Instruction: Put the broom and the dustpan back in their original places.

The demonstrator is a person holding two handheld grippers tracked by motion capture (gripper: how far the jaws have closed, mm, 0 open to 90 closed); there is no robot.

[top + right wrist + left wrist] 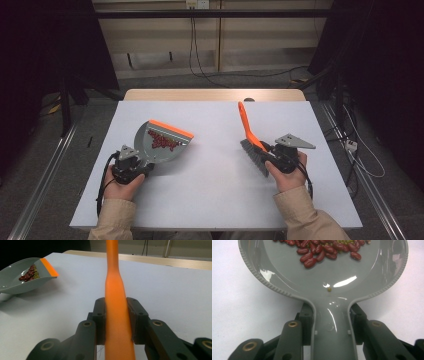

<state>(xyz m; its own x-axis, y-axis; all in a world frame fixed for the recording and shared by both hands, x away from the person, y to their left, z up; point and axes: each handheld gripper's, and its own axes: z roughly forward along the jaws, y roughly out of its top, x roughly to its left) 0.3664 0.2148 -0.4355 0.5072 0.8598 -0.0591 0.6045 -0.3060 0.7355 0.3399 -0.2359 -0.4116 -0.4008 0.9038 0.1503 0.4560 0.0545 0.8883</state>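
**Grey, orange and a scatter of red**

The dustpan [161,142] is glossy grey with a bright orange strip along its front lip and a fine ribbed pattern round its rim. Dark red beans [317,251] lie in it, mixed with small yellow-green ones. The brush [251,140] has an orange handle and grey bristles. Both grippers, left [331,322] and right [117,320], are matt black with brass-coloured rivets. The table [210,185] is pale grey-white, edged in light wood at the back.

Loads of open white tabletop [215,165] between the grey dustpan [162,142] on the left and the orange brush [250,137] on the right, those two being the obstacles.
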